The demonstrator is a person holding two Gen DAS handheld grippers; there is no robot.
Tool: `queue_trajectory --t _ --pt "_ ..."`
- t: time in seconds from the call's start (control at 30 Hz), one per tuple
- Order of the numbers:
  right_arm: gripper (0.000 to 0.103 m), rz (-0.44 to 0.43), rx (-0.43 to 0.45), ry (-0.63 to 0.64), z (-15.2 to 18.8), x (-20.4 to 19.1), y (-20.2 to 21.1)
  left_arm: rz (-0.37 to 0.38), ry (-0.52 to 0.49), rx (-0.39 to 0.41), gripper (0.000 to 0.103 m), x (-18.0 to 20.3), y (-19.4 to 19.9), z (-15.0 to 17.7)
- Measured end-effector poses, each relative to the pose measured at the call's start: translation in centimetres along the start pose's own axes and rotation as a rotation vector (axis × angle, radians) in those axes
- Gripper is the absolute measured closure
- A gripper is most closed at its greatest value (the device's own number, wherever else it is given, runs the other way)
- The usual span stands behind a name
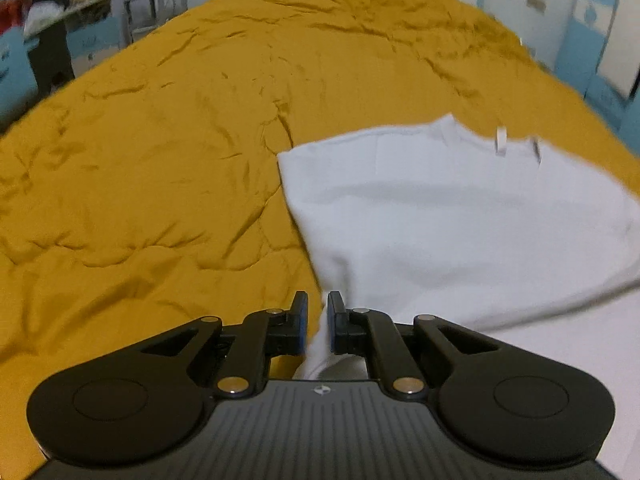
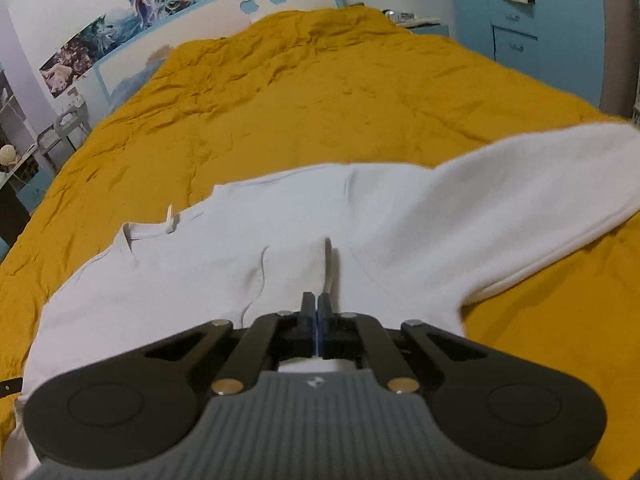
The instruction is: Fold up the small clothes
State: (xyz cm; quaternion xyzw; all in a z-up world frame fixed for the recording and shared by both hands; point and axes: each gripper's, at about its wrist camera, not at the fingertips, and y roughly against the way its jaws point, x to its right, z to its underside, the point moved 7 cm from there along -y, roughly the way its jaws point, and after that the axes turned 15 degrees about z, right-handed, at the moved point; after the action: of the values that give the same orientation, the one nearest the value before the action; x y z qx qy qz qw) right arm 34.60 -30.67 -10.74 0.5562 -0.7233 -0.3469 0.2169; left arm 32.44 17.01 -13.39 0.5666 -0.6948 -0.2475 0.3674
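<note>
Cloth here is a white shirt (image 2: 304, 224), soft, light and limp, lying on the mustard quilt (image 1: 140, 160) of a bed, collar toward the left, one sleeve (image 2: 540, 184) trailing off to the right. Left gripper (image 1: 318, 326) pinches a thin fold at the shirt's near left edge, its jaws nearly together on the fabric. Right gripper (image 2: 317, 320) is clenched on a raised pleat near the shirt's middle. Such fabric will likely sag and slip wherever unsupported, so hems, shoulder seams or corners look the soundest holds.
</note>
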Motion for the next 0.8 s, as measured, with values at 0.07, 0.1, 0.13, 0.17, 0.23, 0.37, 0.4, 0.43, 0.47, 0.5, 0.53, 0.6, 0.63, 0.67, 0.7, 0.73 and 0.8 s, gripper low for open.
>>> queue_trajectory --t 0.07,0.1,0.13,0.17,0.23,0.37,0.4,0.43,0.47,0.5,0.53,0.6,0.63,0.67,0.7,0.73,0.8 --pt "0.103 0.01 -0.021 0.015 0.3 0.3 -0.2 -0.034 -0.024 -0.039 0.093 0.2 -0.3 0.8" --pt "0.103 0.019 -0.037 0.022 0.6 0.4 -0.5 -0.054 -0.028 -0.056 0.093 0.2 -0.5 1.2" --pt "0.103 0.031 -0.057 0.023 1.1 0.6 -0.8 -0.074 -0.033 -0.062 0.093 0.1 -0.7 1.5" --pt "0.103 0.045 -0.074 0.017 1.5 0.9 -1.1 -0.104 -0.033 -0.07 0.093 -0.2 -0.7 1.8" --pt "0.103 0.1 -0.087 0.004 2.0 1.9 -1.5 -0.158 -0.03 -0.103 0.093 -0.5 -0.6 2.3" --pt "0.103 0.086 -0.055 -0.029 1.4 4.0 -0.1 -0.101 -0.007 -0.037 0.094 0.4 1.4 1.9" --pt "0.103 0.091 -0.042 -0.024 1.2 4.6 0.3 -0.09 -0.009 -0.014 0.094 0.8 1.9 1.7" --pt "0.103 0.091 -0.031 -0.026 0.9 5.3 0.8 -0.079 -0.007 0.003 0.094 1.2 2.3 1.5" --pt "0.103 0.089 -0.019 -0.034 0.7 6.0 1.2 -0.071 -0.004 0.015 0.094 1.6 2.6 1.2" --pt "0.102 0.087 -0.006 -0.044 0.4 6.8 1.5 -0.059 -0.002 0.031 0.093 2.0 2.9 0.9" --pt "0.101 0.087 0.002 -0.055 0.2 7.7 1.9 -0.044 -0.001 0.043 0.093 2.5 3.1 0.6" --pt "0.09 0.091 0.012 -0.073 -0.4 9.5 2.5 -0.018 -0.003 0.058 0.093 3.6 3.2 -0.1" --pt "0.086 0.093 0.017 -0.079 -0.7 10.4 2.8 -0.012 -0.006 0.063 0.093 4.0 3.2 -0.4" --pt "0.082 0.098 0.023 -0.084 -1.0 11.4 3.2 -0.007 -0.012 0.065 0.093 4.6 3.1 -0.6" --pt "0.08 0.109 0.029 -0.085 -1.4 12.4 3.5 -0.002 -0.019 0.064 0.092 5.2 3.0 -0.9" --pt "0.076 0.121 0.036 -0.083 -1.8 13.3 3.8 0.003 -0.028 0.063 0.091 5.8 2.7 -1.2" --pt "0.07 0.151 0.058 -0.088 -2.7 15.3 4.3 0.01 -0.043 0.063 0.089 6.7 2.2 -1.6"
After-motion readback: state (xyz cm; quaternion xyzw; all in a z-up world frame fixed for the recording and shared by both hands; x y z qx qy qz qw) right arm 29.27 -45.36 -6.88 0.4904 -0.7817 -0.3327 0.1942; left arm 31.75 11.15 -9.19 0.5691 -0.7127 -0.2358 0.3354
